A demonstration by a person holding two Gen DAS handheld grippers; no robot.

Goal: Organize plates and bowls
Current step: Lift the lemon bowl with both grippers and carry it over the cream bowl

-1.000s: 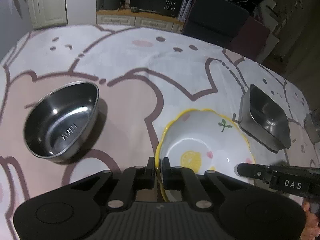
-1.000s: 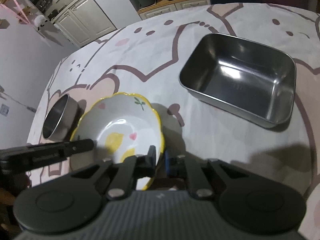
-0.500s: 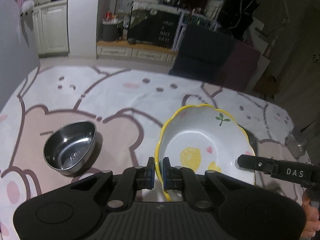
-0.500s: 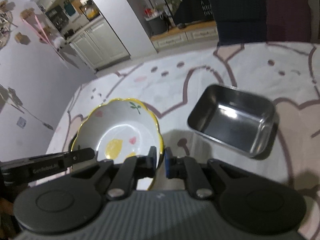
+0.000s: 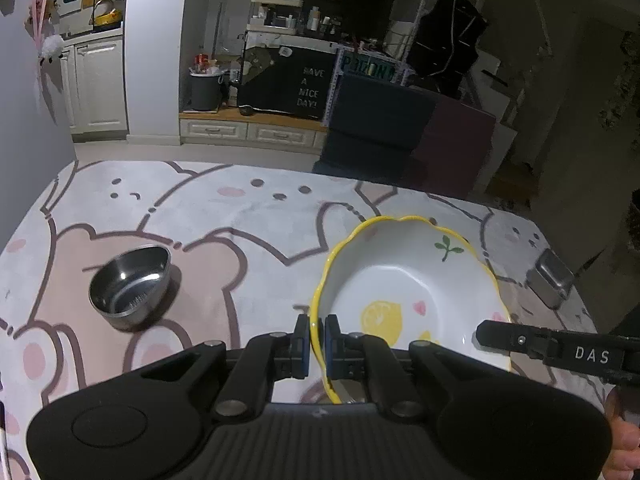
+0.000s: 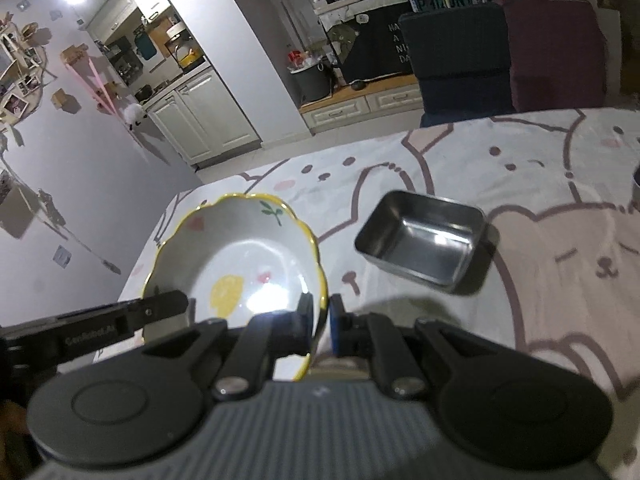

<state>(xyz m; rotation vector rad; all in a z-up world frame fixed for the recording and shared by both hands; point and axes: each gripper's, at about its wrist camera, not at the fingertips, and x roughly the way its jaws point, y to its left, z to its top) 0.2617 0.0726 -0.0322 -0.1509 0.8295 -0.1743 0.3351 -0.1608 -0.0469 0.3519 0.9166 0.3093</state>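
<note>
Pinching the yellow-rimmed bowl (image 5: 408, 280) rim: both hand-held grippers, left (image 5: 317, 344) and right (image 6: 318, 320), apparently airborne.

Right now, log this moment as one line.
left gripper: shut on white yellow-rimmed scalloped bowl | right gripper: shut on same bowl, opposite rim | bowl: lifted | round steel bowl, rectangular steel tray: on table

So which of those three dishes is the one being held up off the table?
The white bowl with the wavy yellow rim, pinched by both grippers; the round steel bowl and rectangular steel tray sit on the cloth.
</note>
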